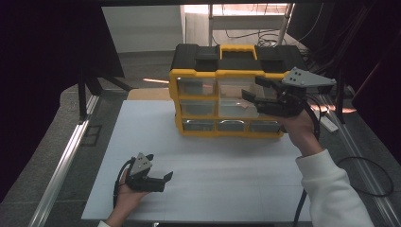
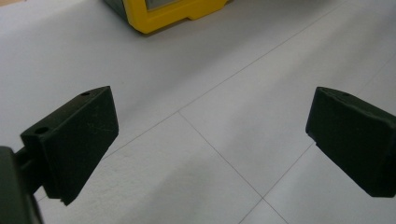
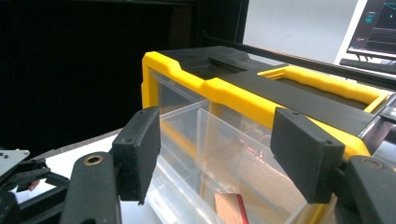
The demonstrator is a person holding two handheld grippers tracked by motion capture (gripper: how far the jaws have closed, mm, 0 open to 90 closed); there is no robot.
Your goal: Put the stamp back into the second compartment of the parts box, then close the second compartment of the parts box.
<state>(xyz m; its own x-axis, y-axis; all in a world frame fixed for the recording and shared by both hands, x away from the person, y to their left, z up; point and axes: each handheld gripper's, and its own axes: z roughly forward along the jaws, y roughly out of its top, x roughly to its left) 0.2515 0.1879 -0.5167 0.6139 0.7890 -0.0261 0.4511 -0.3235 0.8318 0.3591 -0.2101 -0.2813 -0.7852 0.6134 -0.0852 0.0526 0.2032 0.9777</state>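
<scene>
Right hand-held gripper released, jaws apart, at pulled-out clear drawer in upper right of yellow organizer at counter far edge. Left hand-held gripper released, resting low on counter. Drawer likely light, stiff, slick plastic; grip front wall. Drawer contents unclear: reddish flat piece cut off.

The right tongs hide part of the organizer's upper drawers.
</scene>
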